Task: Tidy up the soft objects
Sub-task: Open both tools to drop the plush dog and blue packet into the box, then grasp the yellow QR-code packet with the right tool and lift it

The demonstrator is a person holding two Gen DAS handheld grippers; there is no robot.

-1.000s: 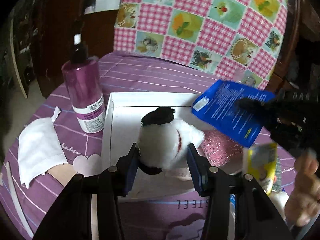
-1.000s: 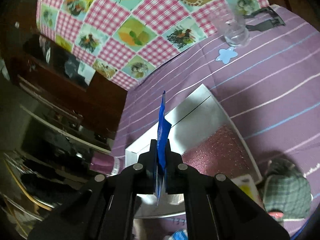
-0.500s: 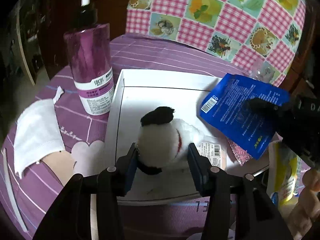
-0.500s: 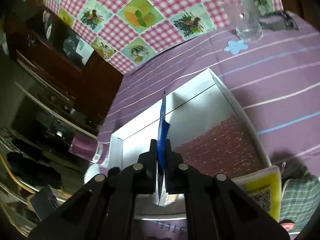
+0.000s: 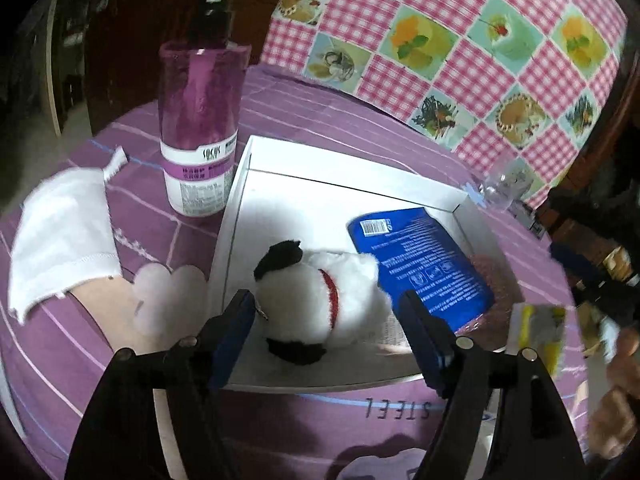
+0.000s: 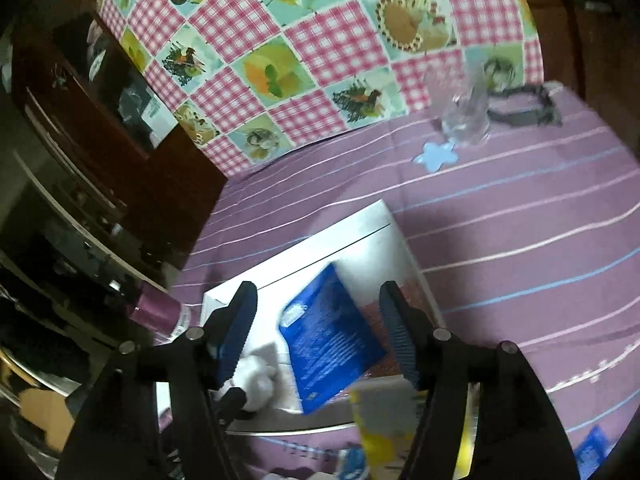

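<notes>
The left hand-held gripper (image 5: 324, 324) at the bottom of its frame has just been opening, and its blue pads now stand clear on either side of the white plush dog with black ears and red collar (image 5: 320, 300), which lies directly ahead in the white shallow cardboard box (image 5: 240, 184), long axis running lower left to upper right. The right hand-held gripper (image 6: 318, 328) has likewise just been opening and holds nothing; the blue flat plastic packet (image 6: 332, 340) lies below it in the box, just right of the dog.

Yellow packet (image 6: 380, 424) blurred; plush dog (image 6: 256, 380) half hidden behind finger.
</notes>
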